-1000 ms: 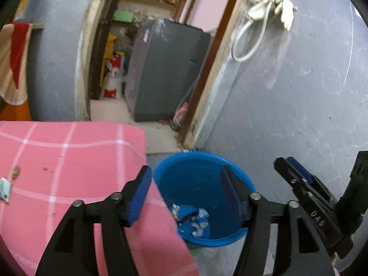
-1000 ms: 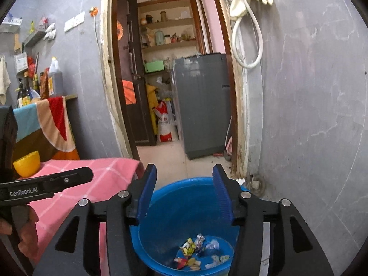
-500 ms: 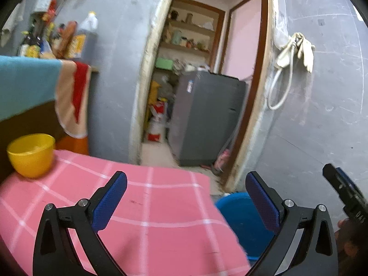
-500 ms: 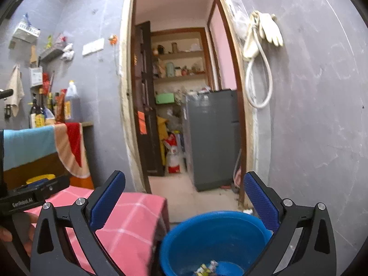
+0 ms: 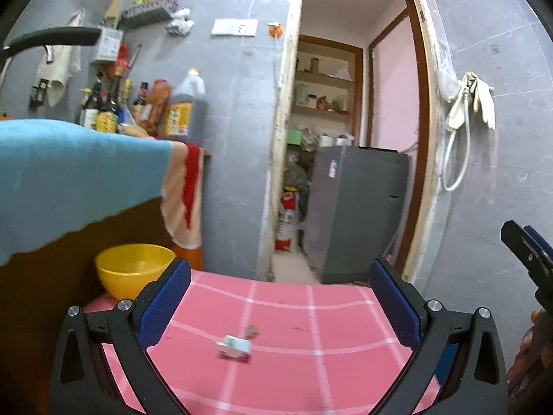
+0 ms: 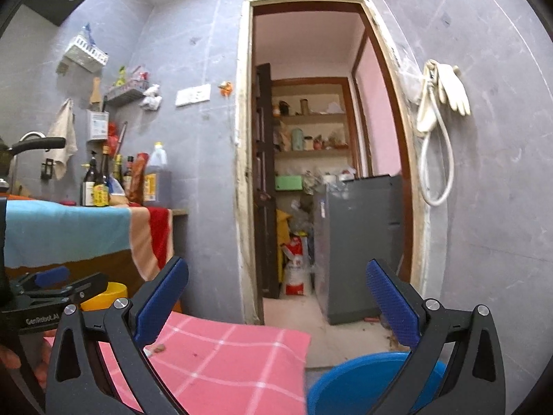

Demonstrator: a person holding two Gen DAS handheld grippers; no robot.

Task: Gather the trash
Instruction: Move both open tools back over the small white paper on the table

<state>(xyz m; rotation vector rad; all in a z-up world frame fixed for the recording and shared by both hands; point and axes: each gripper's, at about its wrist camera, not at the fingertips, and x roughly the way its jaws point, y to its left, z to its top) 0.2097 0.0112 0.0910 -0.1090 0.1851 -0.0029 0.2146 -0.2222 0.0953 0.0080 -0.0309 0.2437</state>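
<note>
Left wrist view: left gripper (image 5: 280,297) spread wide, blue fingers (image 5: 164,302) far apart, nothing held. Hovering above the desk (image 5: 311,363), draped in a pink cloth with white check lines. Between the fingers and farther out on the cloth, a small blurred scrap of trash (image 5: 234,346), pale wrapper or carton, lying flat; just behind it a small brown crumb (image 5: 251,330). Near the left finger, a yellow bowl (image 5: 133,268) at the back-left of the desk. Above the bowl, a towel (image 5: 86,176) in blue, peach and red hanging over a ledge, with bottles (image 5: 138,107) standing on top. Beyond the desk, an open doorway with a grey fridge (image 5: 359,211) inside. At the right edge, part of the right gripper (image 5: 527,252) and a hand (image 5: 534,349) holding it.

Right wrist view: right gripper (image 6: 278,295) likewise wide open and empty, its blue fingers (image 6: 392,302) well apart. Below the right finger, the rim of a blue bucket (image 6: 359,380) on the floor, just beside the corner of the pink-covered desk; contents hidden. The brown crumb visible on the cloth close to the left finger; the pale scrap out of sight here. At the left edge, the left gripper over the yellow bowl. White gloves (image 6: 449,93) and a hose hanging on the grey wall right of the doorway.
</note>
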